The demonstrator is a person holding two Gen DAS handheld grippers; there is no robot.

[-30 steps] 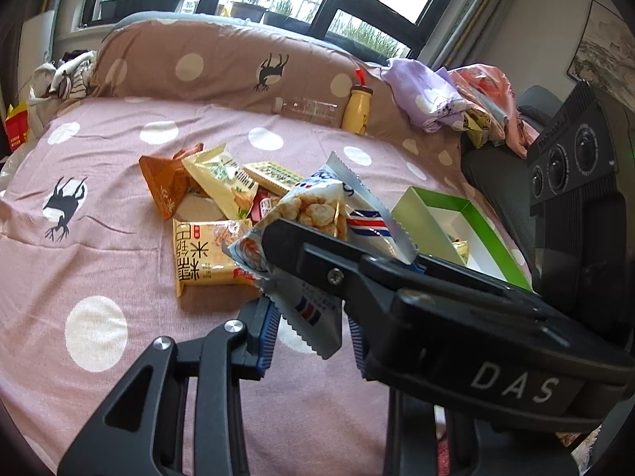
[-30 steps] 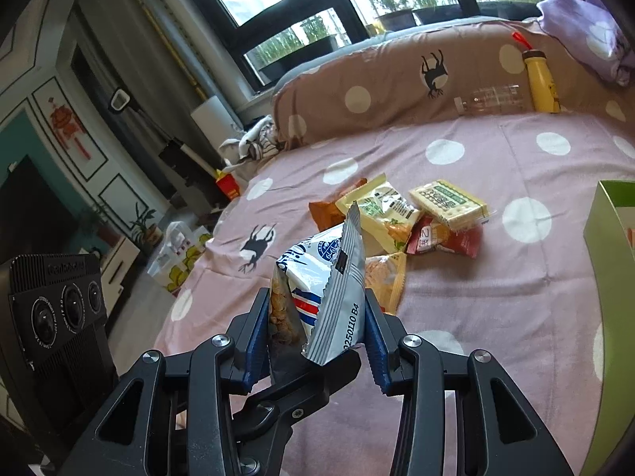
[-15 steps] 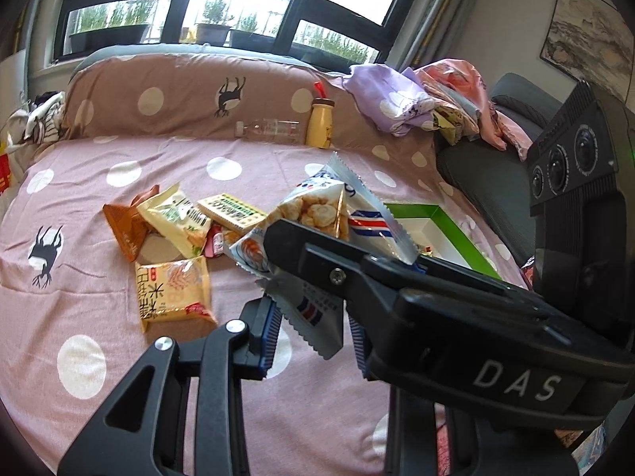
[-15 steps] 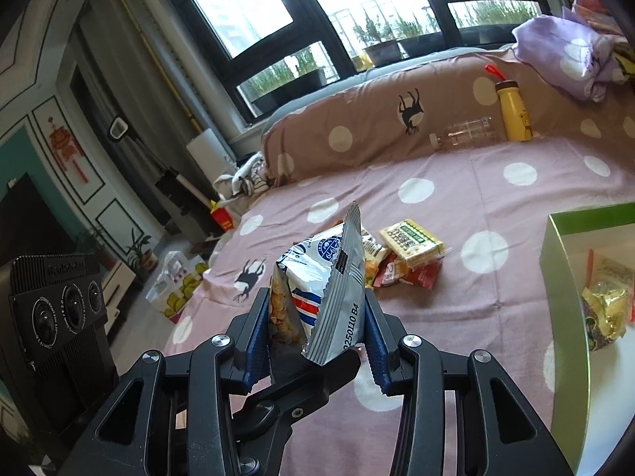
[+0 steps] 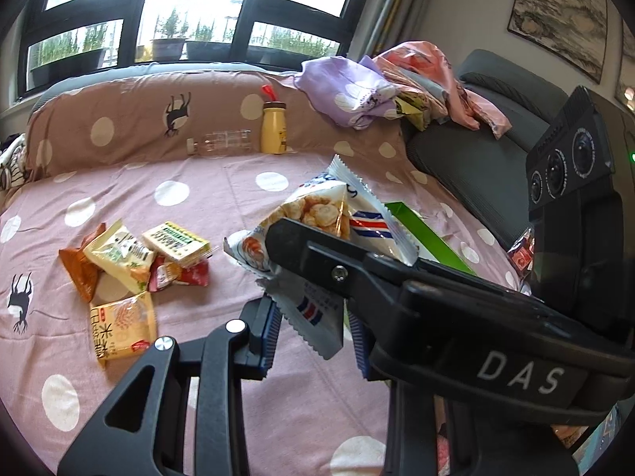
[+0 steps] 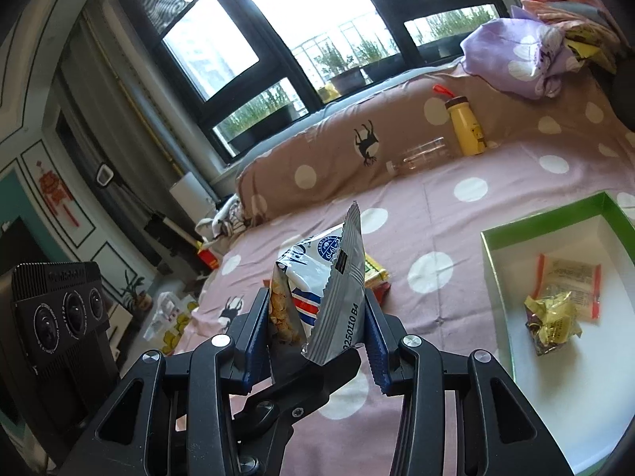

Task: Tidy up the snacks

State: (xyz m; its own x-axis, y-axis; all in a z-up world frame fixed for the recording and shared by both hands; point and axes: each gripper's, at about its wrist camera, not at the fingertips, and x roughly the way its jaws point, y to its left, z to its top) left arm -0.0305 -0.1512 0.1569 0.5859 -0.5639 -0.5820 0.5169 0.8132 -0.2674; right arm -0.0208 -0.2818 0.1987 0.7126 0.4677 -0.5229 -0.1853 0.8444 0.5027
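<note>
A white, blue and red snack bag (image 5: 317, 214) with puffed pieces printed on it hangs above the pink dotted bedspread (image 5: 206, 194). My left gripper (image 5: 313, 333) is shut on its lower serrated edge. My right gripper (image 6: 315, 341) is shut on the same snack bag (image 6: 317, 277), which stands upright between the blue pads. One of its fingers (image 5: 317, 261) crosses the left wrist view over the bag. A green-rimmed white box (image 6: 547, 218) lies to the right with two small packets (image 6: 555, 309) inside. Several loose snack packets (image 5: 131, 258) lie in a pile on the left.
A yellow bottle (image 5: 274, 127) stands against the long brown dotted pillow (image 5: 119, 119), with a clear bottle (image 5: 220, 144) lying beside it. Crumpled clothes (image 5: 381, 83) sit on a grey seat (image 5: 476, 158) at the right. The bed's left edge drops to the floor (image 6: 166, 309).
Both grippers have carried the bag to the right and a little up. The snack pile has slid left in view, and the green box now shows its inside in the right wrist view.
</note>
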